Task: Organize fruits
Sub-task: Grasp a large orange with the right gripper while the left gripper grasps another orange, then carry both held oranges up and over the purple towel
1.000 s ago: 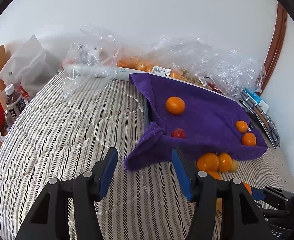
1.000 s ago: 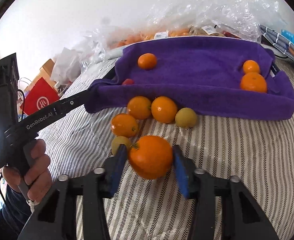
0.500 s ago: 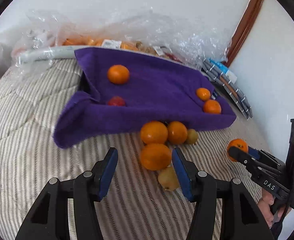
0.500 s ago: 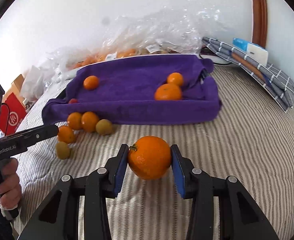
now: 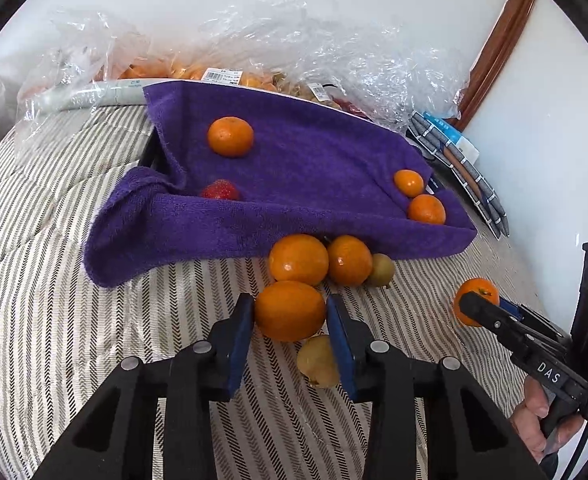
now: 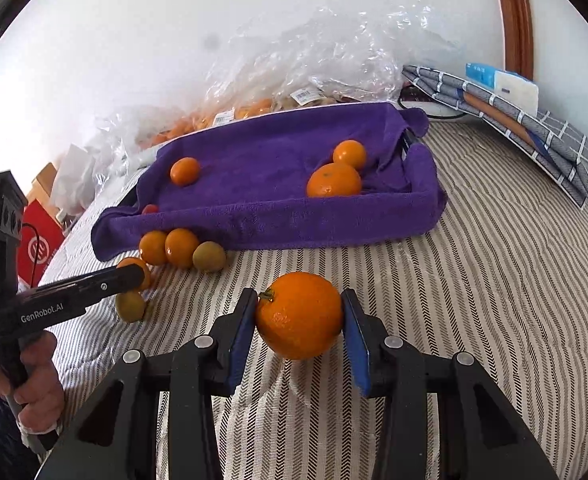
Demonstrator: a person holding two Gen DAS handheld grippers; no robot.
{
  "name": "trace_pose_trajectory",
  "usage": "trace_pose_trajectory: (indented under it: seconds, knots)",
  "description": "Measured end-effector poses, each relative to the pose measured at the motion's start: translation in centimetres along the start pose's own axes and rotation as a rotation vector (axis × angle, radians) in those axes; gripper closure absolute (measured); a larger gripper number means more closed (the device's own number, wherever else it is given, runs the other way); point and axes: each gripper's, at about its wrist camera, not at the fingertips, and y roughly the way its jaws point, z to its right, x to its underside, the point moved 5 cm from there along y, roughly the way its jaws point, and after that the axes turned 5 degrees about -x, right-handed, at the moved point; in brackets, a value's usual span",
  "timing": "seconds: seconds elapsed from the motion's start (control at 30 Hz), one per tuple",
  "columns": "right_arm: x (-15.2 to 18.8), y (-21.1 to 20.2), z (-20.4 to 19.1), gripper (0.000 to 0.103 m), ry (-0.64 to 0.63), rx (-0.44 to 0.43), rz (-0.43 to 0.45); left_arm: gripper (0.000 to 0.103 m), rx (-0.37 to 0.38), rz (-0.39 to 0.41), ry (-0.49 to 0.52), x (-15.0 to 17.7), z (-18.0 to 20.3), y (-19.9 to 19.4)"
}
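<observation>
We see the purple towel-lined tray (image 5: pixel 294 216) holding three oranges and a strawberry (image 5: pixel 219 191); our left gripper (image 5: pixel 289 314) is closing on a loose orange (image 5: pixel 289 310), our right gripper (image 6: pixel 298 318) clamps another orange (image 6: pixel 300 316) above the striped bedcover (image 6: pixel 494 280)

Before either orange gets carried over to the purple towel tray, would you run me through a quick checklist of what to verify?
1. Right gripper holds its orange: ok, both pads press its sides.
2. Left gripper on its orange: ok, jaws closing, pads at both sides.
3. Yellow-green fruit clear of the left gripper: not ok, it sits against the right pad.
4. Free room in the purple towel tray: ok, the middle is bare.
5. Loose fruit at the tray's front edge out of the way: cannot tell.
</observation>
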Motion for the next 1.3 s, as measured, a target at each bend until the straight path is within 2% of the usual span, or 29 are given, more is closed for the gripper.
trace_pose_trajectory:
  seconds: [0.1, 0.3, 0.43, 0.63, 0.8, 1.03, 1.3]
  knots:
    - [-0.1, -0.2, 0.4, 0.061, 0.022, 0.011, 0.011, 0.068, 0.013, 0.021, -0.022, -0.2, -0.3, -0.5]
    - [-0.2, -0.4, 0.4, 0.061, 0.012, 0.028, 0.024, 0.068, 0.019, 0.113, -0.043, -0.8, -0.7, -2.3]
    - [-0.2, -0.4, 0.1, 0.061, 0.002, 0.025, 0.026, 0.068, 0.016, 0.139, -0.050, -1.1, -0.9, -2.9]
    - [-0.2, -0.6, 0.1, 0.061, 0.005, 0.015, 0.036, 0.068, 0.019, 0.170, -0.051, -1.3, -1.0, -3.7]
    - [-0.2, -0.8, 0.1, 0.061, 0.010, 0.003, 0.043, 0.068, 0.019, 0.235, -0.027, -1.5, -0.6, -5.1]
    - [-0.3, -1.0, 0.4, 0.061, 0.031, -0.002, 0.055, 0.068, 0.024, 0.266, -0.023, -1.6, -0.4, -6.1]
    - [-1.2, -1.2, 0.7, 0.061, 0.063, -0.001, 0.058, 0.068, -0.016, 0.304, -0.009, -2.1, -0.6, -6.9]
